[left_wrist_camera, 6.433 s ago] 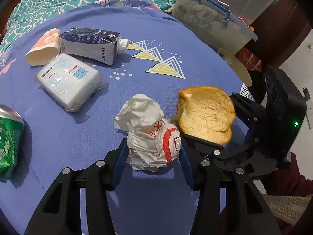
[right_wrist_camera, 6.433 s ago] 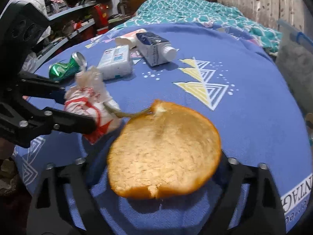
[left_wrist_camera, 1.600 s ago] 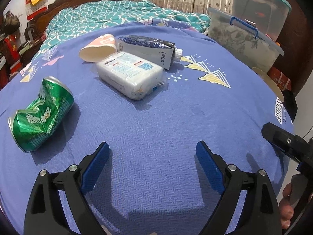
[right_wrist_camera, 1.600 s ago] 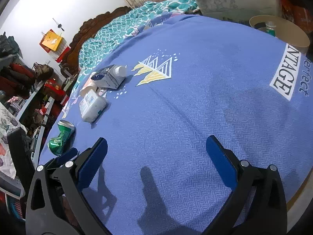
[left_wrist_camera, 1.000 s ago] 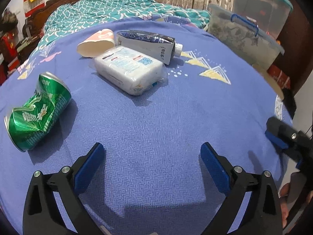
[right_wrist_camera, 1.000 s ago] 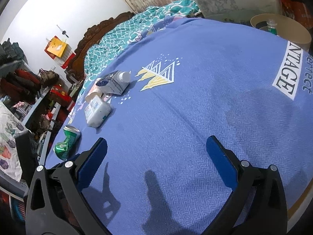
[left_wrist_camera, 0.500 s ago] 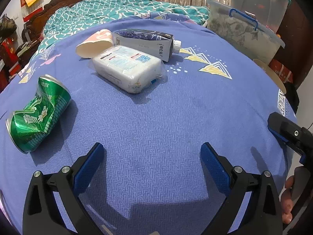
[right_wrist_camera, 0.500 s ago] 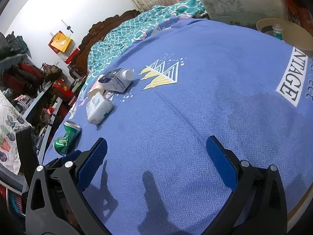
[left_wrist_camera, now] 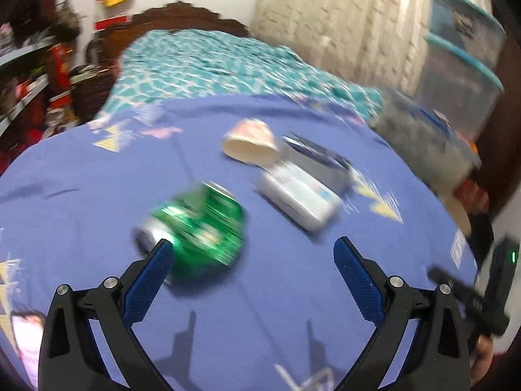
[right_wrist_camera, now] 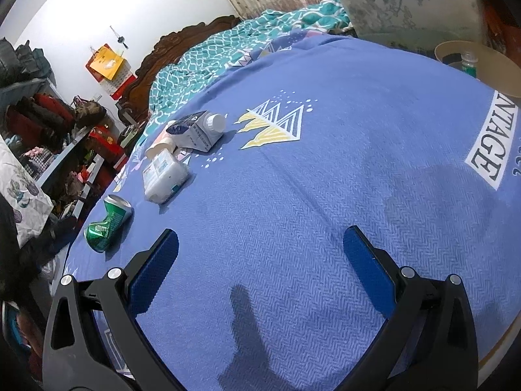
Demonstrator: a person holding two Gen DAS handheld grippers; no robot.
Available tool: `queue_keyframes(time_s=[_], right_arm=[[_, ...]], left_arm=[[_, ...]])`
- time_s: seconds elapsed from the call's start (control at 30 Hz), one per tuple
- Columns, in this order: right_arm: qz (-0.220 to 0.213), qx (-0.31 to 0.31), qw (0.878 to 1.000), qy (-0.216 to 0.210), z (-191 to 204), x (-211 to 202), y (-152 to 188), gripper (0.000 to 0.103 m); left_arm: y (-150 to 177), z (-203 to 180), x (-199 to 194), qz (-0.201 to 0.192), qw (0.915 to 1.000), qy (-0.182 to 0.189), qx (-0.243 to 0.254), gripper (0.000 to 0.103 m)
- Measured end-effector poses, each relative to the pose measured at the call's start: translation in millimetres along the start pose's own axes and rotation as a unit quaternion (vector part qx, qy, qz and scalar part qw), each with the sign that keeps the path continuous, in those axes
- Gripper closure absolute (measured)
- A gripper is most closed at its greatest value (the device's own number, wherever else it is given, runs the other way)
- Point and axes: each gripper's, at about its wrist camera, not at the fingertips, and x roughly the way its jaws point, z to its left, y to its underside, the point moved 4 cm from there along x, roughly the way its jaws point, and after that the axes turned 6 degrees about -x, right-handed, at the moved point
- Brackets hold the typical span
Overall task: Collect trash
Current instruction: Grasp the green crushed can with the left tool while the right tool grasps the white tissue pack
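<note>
My cameras show a blue woven cloth (right_wrist_camera: 293, 195) with a herringbone texture, printed with yellow-and-white striped triangles (right_wrist_camera: 273, 127) and a white label carrying dark letters (right_wrist_camera: 488, 153). On it I note a crushed green metal can (right_wrist_camera: 109, 223) with silver ends and pale markings, a white plastic-wrapped pack (right_wrist_camera: 164, 176) with blue print, a dark navy and grey carton (right_wrist_camera: 193, 130) with a white cap, and a cream paper cup with a pink outside (left_wrist_camera: 250, 141). Behind, I see a teal bedspread with a white lattice pattern (right_wrist_camera: 211, 55); both grippers have black frames with blue textured pads (right_wrist_camera: 368, 260).

can (right_wrist_camera: 109, 224) nearest, tissue pack (right_wrist_camera: 165, 176), carton (right_wrist_camera: 195, 131) behind
</note>
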Motion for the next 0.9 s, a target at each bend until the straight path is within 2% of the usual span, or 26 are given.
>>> queue_keyframes(time_s=[0.07,0.17,0.33,0.4,0.47,0.5,0.57,0.63,0.77,0.9], right_arm=[[0.003,-0.002,1.0,-0.004,-0.4,-0.1,-0.2,0.003],[0.008,0.003,1.0,-0.013,-1.8,-1.9,-0.5,0.003],[0.022,-0.014,0.999,-0.038,8.1,1.5,-0.3,0.007],[0.028,-0.03,0.998,-0.047,16.2,4.8,-1.5,0.013],[0.036,-0.049,0.996,-0.062,28.2,10.5,-6.6,0.018],[0.038,-0.056,0.995,-0.067,33.8,13.0,-9.8,0.019],[0.039,-0.077,0.993,-0.075,47.8,19.0,-18.8,0.019],[0.041,-0.111,0.99,-0.079,65.8,29.2,-28.7,0.019],[0.047,-0.18,0.979,-0.077,102.9,57.5,-45.6,0.018],[0.061,-0.223,0.971,-0.059,127.2,94.6,-59.4,0.011]], left_arm=[[-13.7,21.3,9.4,0.011,0.9994,-0.028,-0.02,0.009],[-27.4,53.3,27.2,0.028,0.9968,-0.049,-0.057,0.009],[-28.2,83.6,50.3,0.07,0.9915,-0.04,-0.102,0.013],[-23.4,84.5,60.1,0.086,0.9898,-0.038,-0.107,0.015],[-13.3,85.0,66.6,0.103,0.9881,-0.031,-0.11,0.032],[-9.9,83.7,69.3,0.112,0.9871,-0.021,-0.113,0.034],[-2.8,80.3,69.9,0.12,0.9861,-0.001,-0.115,0.045],[1.9,73.8,65.9,0.116,0.9874,-0.007,-0.107,0.045],[12.1,66.5,59.6,0.122,0.9861,0.005,-0.113,0.046],[20.8,61.9,51.4,0.127,0.9837,0.021,-0.126,0.046]])
